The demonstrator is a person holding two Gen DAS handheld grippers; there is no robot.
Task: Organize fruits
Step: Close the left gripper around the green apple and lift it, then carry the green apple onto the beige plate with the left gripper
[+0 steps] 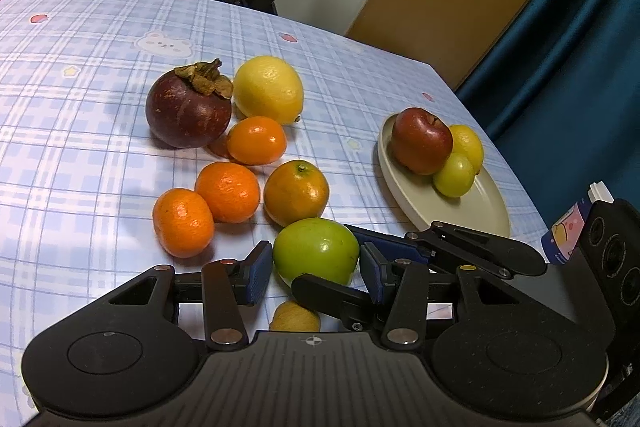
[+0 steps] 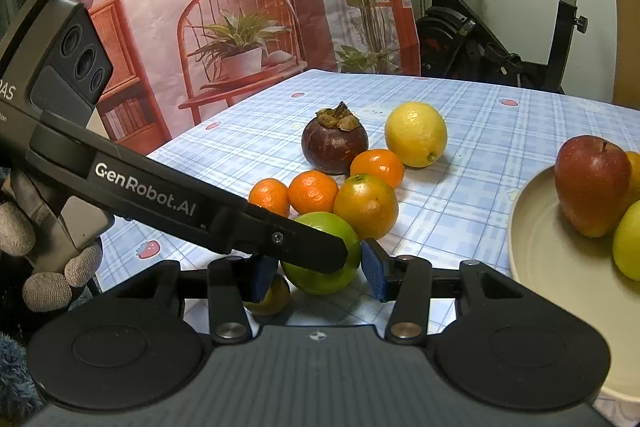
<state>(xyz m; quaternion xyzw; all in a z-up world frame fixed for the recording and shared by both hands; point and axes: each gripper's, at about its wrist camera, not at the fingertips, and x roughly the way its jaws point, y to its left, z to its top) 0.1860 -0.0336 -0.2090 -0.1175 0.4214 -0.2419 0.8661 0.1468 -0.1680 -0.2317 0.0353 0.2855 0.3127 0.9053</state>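
A green fruit (image 1: 316, 251) lies on the checked tablecloth, between the open blue pads of my left gripper (image 1: 314, 273). It also lies between the pads of my right gripper (image 2: 320, 273), which comes in from the right (image 1: 400, 247). Neither pair of pads visibly presses it. Beyond it lie several oranges (image 1: 296, 191), a mangosteen (image 1: 188, 111) and a lemon (image 1: 268, 89). A beige plate (image 1: 472, 207) at the right holds a red apple (image 1: 420, 141), a yellow fruit (image 1: 466, 143) and a small green fruit (image 1: 454, 175). A small brownish fruit (image 1: 295, 317) lies under the left gripper.
The table's right edge is close beyond the plate, with a blue curtain (image 1: 568, 67) behind. An exercise bike (image 2: 500, 39) stands past the far edge. A small carton (image 1: 568, 231) sits at the right. The left gripper's body (image 2: 180, 195) crosses the right wrist view.
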